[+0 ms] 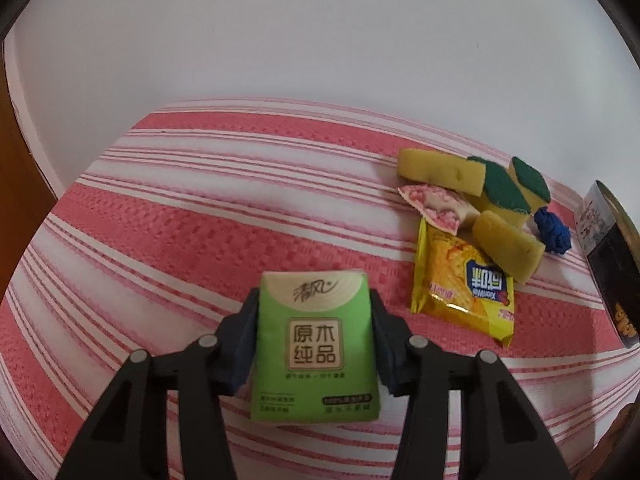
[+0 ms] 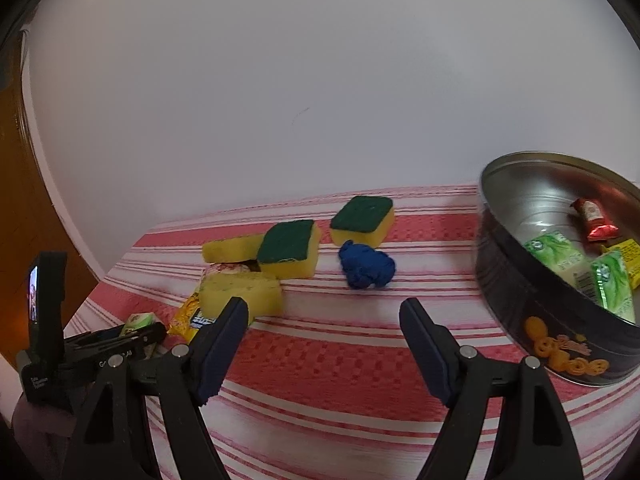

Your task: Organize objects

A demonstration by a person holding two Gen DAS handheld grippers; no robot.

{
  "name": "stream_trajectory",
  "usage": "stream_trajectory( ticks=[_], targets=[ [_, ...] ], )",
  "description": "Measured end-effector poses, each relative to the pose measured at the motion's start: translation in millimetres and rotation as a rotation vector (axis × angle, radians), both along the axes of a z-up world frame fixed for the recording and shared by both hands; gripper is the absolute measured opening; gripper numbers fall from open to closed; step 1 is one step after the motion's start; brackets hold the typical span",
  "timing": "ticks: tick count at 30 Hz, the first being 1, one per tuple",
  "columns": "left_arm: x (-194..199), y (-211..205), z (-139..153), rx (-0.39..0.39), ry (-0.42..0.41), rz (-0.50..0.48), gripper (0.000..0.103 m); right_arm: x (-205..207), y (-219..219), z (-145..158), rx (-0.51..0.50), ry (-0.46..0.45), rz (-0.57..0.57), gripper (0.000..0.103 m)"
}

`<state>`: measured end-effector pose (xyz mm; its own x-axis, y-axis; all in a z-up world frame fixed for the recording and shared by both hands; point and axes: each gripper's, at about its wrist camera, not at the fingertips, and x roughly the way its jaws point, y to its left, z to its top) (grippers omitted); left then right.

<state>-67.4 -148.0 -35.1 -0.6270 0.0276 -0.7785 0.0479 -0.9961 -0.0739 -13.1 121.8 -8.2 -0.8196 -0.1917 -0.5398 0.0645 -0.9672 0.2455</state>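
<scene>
The left gripper (image 1: 314,344) squeezes a green tissue pack (image 1: 315,354) between its two fingers, above the pink striped cloth (image 1: 160,240). From 9 o'clock to 12 o'clock of the pack the cloth is bare, so there is lots of room there. At 2 o'clock sits a heap: yellow sponges (image 1: 440,170) with green tops, a pink snack wrapper (image 1: 436,206), a yellow snack bag (image 1: 464,284) and a blue yarn ball (image 1: 554,232). They touch and lie on each other. At 3 o'clock the round tin (image 1: 608,256) is cut off by the picture edge (only its side wall shows).

In the right wrist view, the right gripper (image 2: 324,308) has its fingers spread wide with nothing between them. At its 9 o'clock the left gripper (image 2: 116,340) shows dimly, the green pack mostly hidden. The sponges (image 2: 288,248) lie at 11 o'clock and the yarn ball (image 2: 366,266) at 12 o'clock, with bare cloth (image 2: 320,356) between the fingers. At 2 o'clock the tin (image 2: 520,300) holds green packs (image 2: 554,258), a red packet (image 2: 594,218) and something yellow (image 2: 628,256), which is hard to make out. The tin's right side is cut off.
</scene>
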Motion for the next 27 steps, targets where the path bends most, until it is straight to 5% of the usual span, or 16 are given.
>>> stream_trajectory(
  ticks=[11,20,27],
  targets=[
    [-26,8,19,-0.077,0.109,-0.063,0.049,-35,-24,-6,-0.038,-0.074,0.115,0.08],
    [-38,-8,4,0.032,0.006,-0.053,0.049,-72,-54,-8,0.004,-0.102,0.225,0.08],
    [-40,5,1,-0.044,-0.004,-0.061,0.05,-101,-62,-37,0.018,-0.25,0.236,0.08]
  ],
)
